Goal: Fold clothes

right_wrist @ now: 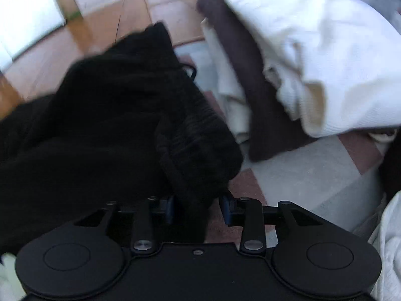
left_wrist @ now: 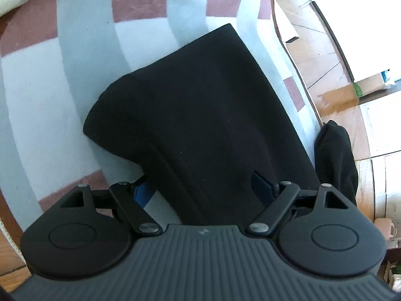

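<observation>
Only right wrist shows white laundry (right_wrist: 313, 50) beside black garment (right_wrist: 112, 115)

Under me lies a checked cloth (left_wrist: 82, 57), red-brown and pale grey squares, its edge curving near a wooden floor (left_wrist: 323, 57). On the floor I see a cardboard box (left_wrist: 371, 86) by a white wall (right_wrist: 27, 12).

Each camera sits on its own gripper and looks steeply down along the fingers from close above. The left wrist view faces the black garment (left_wrist: 200, 115) on a checked cover (left_wrist: 75, 87). The right wrist view, blurred, looks onto bunched black cloth, white laundry (right_wrist: 325, 50) beyond; both catch the wooden floor (left_wrist: 325, 57).
</observation>
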Tool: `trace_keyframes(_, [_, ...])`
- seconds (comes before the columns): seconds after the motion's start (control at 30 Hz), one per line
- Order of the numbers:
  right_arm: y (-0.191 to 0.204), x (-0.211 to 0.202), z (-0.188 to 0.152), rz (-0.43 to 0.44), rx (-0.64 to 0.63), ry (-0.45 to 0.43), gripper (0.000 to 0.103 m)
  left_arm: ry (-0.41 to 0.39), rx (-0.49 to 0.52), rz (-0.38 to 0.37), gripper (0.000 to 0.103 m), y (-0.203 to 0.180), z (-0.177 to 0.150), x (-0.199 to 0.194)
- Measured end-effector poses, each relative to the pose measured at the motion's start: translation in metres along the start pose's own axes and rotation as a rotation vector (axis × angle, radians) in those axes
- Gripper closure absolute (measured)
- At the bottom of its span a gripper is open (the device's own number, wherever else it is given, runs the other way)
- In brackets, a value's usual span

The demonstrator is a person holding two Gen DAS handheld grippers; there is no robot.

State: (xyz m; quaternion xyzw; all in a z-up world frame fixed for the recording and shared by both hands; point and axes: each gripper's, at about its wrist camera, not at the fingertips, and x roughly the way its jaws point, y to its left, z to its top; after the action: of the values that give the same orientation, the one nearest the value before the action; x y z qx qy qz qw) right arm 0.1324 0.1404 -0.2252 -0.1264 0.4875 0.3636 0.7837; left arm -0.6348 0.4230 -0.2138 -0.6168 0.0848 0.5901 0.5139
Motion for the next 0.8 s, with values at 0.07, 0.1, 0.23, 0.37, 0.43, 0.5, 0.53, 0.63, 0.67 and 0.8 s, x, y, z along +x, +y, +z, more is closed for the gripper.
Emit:
trace_keyframes(0.07, [-0.002, -0.004, 0.008, -0.037, 0.021, 0.025, 0.041, -0.021, 0.041, 0.027, 0.036, -0.005, 0.0, 0.0])
trace_keyframes(0.1, [-0.002, -0.006, 0.011, -0.057, 0.034, 0.035, 0.04, -0.031, 0.071, 0.051, 0.068, -0.009, -0.001, 0.0])
trace_keyframes(0.23, [-0.004, -0.011, 0.012, -0.015, 0.144, 0.13, 0.04, -0.072, 0.175, 0.12, 0.095, -0.026, -0.005, -0.003])
trace_keyframes(0.37, [-0.016, -0.011, 0.006, 0.17, 0.427, 0.298, 0.04, -0.125, 0.26, 0.166, 0.097, -0.042, -0.01, -0.015])
trace_keyframes(0.43, [-0.017, -0.009, 0.005, 0.241, 0.527, 0.345, 0.04, -0.146, 0.265, 0.154, 0.097, -0.045, -0.006, -0.023])
trace_keyframes(0.5, [-0.013, -0.007, 0.007, 0.263, 0.552, 0.348, 0.04, -0.147, 0.248, 0.133, 0.097, -0.045, -0.003, -0.027])
trace_keyframes(0.53, [-0.009, -0.002, 0.011, 0.254, 0.54, 0.343, 0.04, -0.145, 0.237, 0.121, 0.097, -0.044, -0.002, -0.028])
trace_keyframes(0.63, [-0.009, 0.014, 0.007, 0.246, 0.548, 0.375, 0.04, -0.14, 0.205, 0.086, 0.097, -0.042, 0.002, -0.032])
trace_keyframes(0.67, [-0.009, 0.021, 0.004, 0.247, 0.549, 0.398, 0.04, -0.14, 0.206, 0.087, 0.097, -0.042, 0.002, -0.032])
trace_keyframes(0.8, [0.014, 0.036, 0.013, 0.25, 0.45, 0.415, 0.082, -0.142, 0.231, 0.099, 0.098, -0.044, 0.0, -0.026])
